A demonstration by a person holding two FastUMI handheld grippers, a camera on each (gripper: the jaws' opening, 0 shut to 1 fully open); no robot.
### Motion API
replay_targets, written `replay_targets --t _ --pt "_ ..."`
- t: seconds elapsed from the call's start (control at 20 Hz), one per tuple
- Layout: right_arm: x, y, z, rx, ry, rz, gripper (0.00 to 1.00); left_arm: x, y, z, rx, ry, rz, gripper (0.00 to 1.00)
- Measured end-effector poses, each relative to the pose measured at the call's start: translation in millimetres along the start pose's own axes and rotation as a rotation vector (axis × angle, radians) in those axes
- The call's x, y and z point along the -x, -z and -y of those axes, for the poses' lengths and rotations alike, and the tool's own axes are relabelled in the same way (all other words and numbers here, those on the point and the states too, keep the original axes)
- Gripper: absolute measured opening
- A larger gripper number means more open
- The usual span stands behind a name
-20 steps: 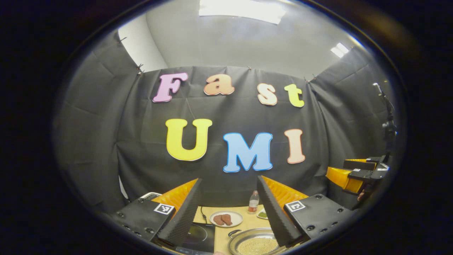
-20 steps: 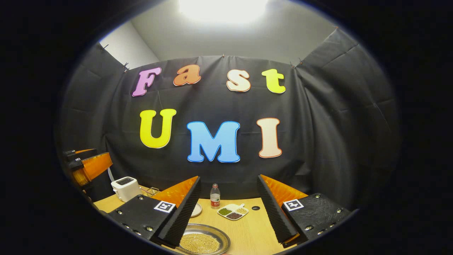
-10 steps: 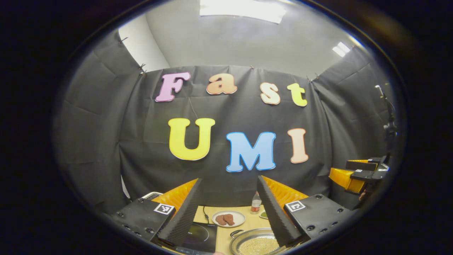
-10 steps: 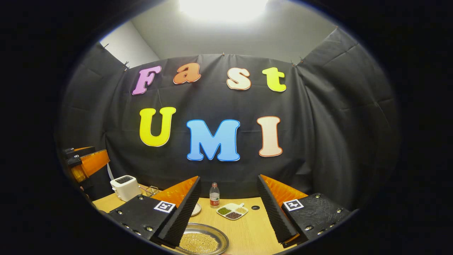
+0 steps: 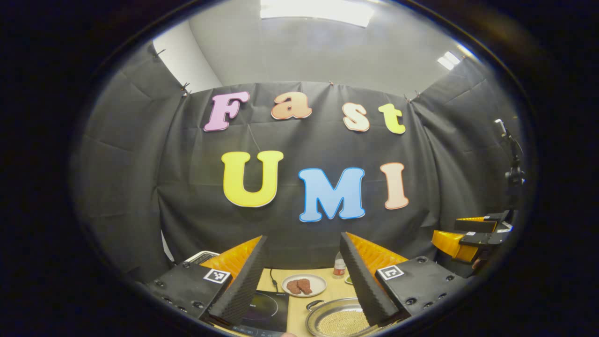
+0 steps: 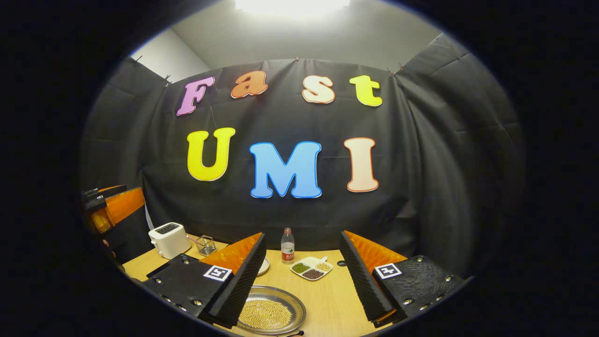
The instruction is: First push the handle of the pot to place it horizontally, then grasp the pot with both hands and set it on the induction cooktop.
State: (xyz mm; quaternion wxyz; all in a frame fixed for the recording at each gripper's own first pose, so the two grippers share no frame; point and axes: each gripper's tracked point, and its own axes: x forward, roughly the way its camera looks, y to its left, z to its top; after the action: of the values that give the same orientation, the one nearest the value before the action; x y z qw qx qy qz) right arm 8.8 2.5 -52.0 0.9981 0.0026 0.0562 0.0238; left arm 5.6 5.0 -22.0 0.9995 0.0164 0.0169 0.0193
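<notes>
Still at the very start of the task, judging by the layout: neither tool near the pot, handle not yet pushed. Left gripper (image 5: 304,281) held high above the table (image 5: 295,313), fingers spread wide apart, nothing between them. Right gripper (image 6: 303,281) likewise raised, fingers wide apart and empty. Pot (image 5: 340,320) low on the table, a shallow metal pan filled with small yellowish grains, just to the right of the dark induction cooktop (image 5: 266,310) and apart from it. One small loop handle (image 5: 312,306) visible at the pot's rim on the far left side; the other handle hidden, so exact angle hard to tell. Behind the pot, a plate (image 5: 304,285) with brown pieces, a bottle (image 6: 287,245), a divided dish (image 6: 311,269) and a toaster (image 6: 168,238), all well apart from the working area. Next move, probably: lowering one gripper toward the handle and nudging it sideways until level, gently, so as not to spill the grains.
</notes>
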Motion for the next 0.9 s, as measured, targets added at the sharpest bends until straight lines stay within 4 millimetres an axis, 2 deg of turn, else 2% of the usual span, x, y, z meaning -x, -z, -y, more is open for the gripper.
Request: replay_targets --t 0.15,0.3,0.45,0.5,0.55,0.6,0.65,0.7,0.75,0.85,0.9 --pt "0 22 -6 0.01 -0.023 -0.047 0.95 2 5 0 0.0 -0.003 -0.01 1.0" --pt "0 54 -17 0.009 -0.061 -0.114 0.95 2 7 1 0.001 -0.004 -0.011 0.98" --pt "3 89 -26 0.007 -0.085 -0.203 0.83 3 12 1 -0.004 -0.004 -0.023 0.94" --pt "1 101 -27 0.005 -0.096 -0.228 0.76 3 14 0 -0.006 -0.005 -0.027 0.98" --pt "1 111 -31 -0.001 -0.108 -0.255 0.59 3 14 0 -0.008 -0.007 -0.031 0.98" --pt "1 124 -32 -0.003 -0.109 -0.287 0.55 4 16 -2 -0.009 -0.01 -0.033 1.0" --pt "2 136 -34 -0.01 -0.118 -0.326 0.5 5 17 -3 -0.008 -0.014 -0.037 0.92" --pt "4 149 -39 -0.013 -0.136 -0.368 0.5 6 18 -5 -0.008 -0.017 -0.041 0.92" --pt "5 161 -37 0.001 -0.128 -0.408 0.51 7 19 -6 -0.009 -0.022 -0.044 0.98" --pt "9 182 -39 0.0 -0.156 -0.48 0.17 7 23 -9 -0.009 -0.03 -0.052 1.0" --pt "12 197 -44 -0.003 -0.176 -0.529 0.17 7 24 -11 -0.01 -0.034 -0.055 1.0"
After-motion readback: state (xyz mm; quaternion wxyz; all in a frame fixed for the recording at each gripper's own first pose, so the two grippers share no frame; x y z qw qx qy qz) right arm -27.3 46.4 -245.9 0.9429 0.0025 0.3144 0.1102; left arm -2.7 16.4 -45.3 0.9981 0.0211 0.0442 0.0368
